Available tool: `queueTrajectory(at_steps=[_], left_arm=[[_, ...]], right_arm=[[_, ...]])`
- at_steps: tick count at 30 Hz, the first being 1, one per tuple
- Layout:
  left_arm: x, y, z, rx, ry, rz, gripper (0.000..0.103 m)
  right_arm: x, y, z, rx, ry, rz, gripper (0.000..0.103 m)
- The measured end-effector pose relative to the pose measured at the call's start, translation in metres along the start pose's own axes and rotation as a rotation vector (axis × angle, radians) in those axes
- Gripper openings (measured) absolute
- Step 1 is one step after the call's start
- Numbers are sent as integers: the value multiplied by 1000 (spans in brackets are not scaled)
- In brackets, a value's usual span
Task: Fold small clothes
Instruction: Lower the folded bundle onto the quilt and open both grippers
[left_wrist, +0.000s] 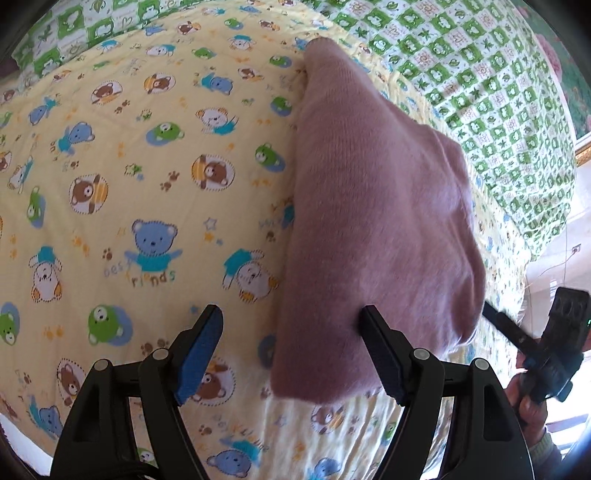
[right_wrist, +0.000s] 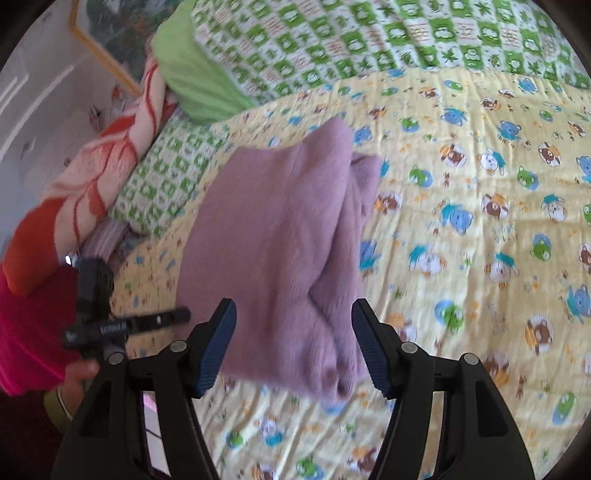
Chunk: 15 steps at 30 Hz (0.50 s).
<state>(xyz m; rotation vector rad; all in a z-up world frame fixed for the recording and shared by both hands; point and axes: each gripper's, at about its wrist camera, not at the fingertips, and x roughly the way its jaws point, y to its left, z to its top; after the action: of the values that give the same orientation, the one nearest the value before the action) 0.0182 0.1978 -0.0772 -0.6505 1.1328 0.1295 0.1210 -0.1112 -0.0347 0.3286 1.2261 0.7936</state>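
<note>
A folded pink knit garment (left_wrist: 373, 206) lies on the yellow bear-print bedsheet (left_wrist: 129, 184). My left gripper (left_wrist: 291, 332) is open and empty, just above the garment's near left corner; its right finger (left_wrist: 380, 347) overlaps the cloth's near edge. In the right wrist view the same pink garment (right_wrist: 280, 240) shows folded layers. My right gripper (right_wrist: 293, 332) is open and empty over its near edge. The right gripper also shows in the left wrist view (left_wrist: 546, 343), and the left gripper in the right wrist view (right_wrist: 110, 321).
A green-and-white checked quilt (right_wrist: 369, 40) lies along the far side of the bed. A green pillow (right_wrist: 192, 74) and a red-and-cream blanket (right_wrist: 92, 184) sit at the left. A framed picture (right_wrist: 107, 33) hangs on the wall.
</note>
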Motion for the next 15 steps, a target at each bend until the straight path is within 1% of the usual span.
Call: queueTrajectory(at_steps=[2,4,5,6,7,8,9,10,12,15], left_arm=[[1,0,-2,8,1,3,77],[1,1,-6,15,2,5,76],[2,1,-6,18,5,5,74],[4,1,-7,26,9,4,72],[4,0,-8,36,13,2,66],[5,-1,-7,48,20,-1,55],[6,-4,-8,65,31,-11,49],[6,-7,-8,75,36,-19,38],[4,-13,-9,109,30,-3,36],[5,-15,-11,122,32,1,34]], right_arm=[[8,3,-14,-23,51,-27,56],[16,0,-24,-15,87,-47,43],[20,-3,-27,3,95,-43,39],[22,-7,-30,16,97,-39,32],[25,-10,-31,31,98,-33,21],[26,-11,-33,35,101,-26,14],[27,-12,-32,39,109,-10,12],[27,-10,-32,26,112,-14,10],[17,-3,-28,-23,101,-33,9],[-12,4,-19,-41,27,-29,8]])
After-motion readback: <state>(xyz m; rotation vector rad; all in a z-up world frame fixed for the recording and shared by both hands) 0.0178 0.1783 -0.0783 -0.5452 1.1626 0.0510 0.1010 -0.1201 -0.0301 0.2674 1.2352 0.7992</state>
